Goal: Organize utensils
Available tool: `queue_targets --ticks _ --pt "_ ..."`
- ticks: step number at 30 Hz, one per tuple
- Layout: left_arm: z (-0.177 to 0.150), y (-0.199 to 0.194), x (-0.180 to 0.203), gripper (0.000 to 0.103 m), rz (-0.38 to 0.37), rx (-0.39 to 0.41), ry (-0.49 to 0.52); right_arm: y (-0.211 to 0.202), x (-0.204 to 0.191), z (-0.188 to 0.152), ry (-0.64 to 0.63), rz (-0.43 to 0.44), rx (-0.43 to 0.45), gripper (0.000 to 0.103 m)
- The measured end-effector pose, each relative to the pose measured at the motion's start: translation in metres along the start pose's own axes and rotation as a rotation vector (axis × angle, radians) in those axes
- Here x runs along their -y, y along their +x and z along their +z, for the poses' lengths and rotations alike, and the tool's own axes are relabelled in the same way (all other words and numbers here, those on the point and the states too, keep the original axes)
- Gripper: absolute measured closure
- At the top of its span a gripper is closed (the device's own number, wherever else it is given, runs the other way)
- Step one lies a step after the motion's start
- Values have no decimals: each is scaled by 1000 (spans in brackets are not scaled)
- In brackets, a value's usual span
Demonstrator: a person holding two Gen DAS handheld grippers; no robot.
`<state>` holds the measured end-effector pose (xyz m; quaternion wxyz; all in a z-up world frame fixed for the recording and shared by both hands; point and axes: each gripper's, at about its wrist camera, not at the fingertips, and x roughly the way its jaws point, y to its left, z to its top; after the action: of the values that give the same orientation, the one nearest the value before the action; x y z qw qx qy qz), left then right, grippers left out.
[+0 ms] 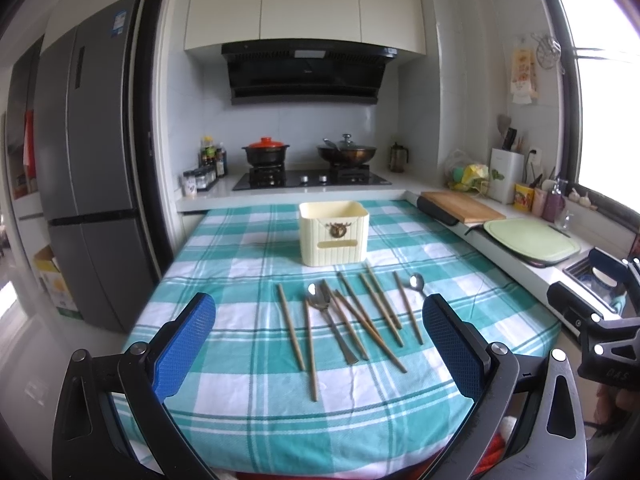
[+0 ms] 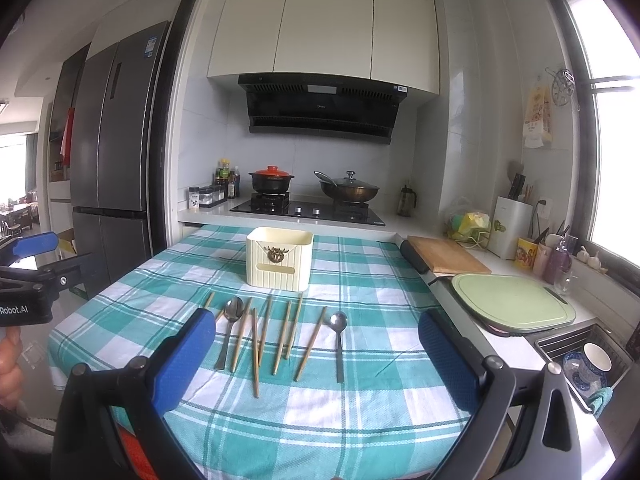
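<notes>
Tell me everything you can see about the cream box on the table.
The cream box is rectangular, open-topped and looks like ribbed plastic, with rounded corners. Its front carries a bronze-looking ornament above a slot-shaped label holder. It stands upright on the checked tablecloth, on the far side, just behind the row of chopsticks and spoons; whether any tip touches it cannot be told. Its inside shows nothing, but the bottom is hidden. Neither gripper touches it.

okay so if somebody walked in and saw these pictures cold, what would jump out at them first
Probably the teal checked tablecloth, with a loose row of wooden chopsticks and two metal spoons spread across its middle. Just behind them stands a cream storage box, apparently empty. In the foreground, the blue pads of the left gripper and right gripper stand wide open.
</notes>
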<state>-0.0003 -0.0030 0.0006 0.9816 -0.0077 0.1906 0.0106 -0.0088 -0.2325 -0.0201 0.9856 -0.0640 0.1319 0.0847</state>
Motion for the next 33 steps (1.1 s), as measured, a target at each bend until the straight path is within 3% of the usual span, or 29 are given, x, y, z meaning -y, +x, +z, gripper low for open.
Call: queue_targets --ticks 15,25,33 --pt "-2 21 -4 1 -2 -54 -12 19 4 0 11 1 -56 0" --pt "-11 54 -8 0 -34 -162 -7 56 21 -11 71 19 -157 0" --pt "-28 100 -24 0 -12 -282 -22 93 26 -27 47 3 -269 0"
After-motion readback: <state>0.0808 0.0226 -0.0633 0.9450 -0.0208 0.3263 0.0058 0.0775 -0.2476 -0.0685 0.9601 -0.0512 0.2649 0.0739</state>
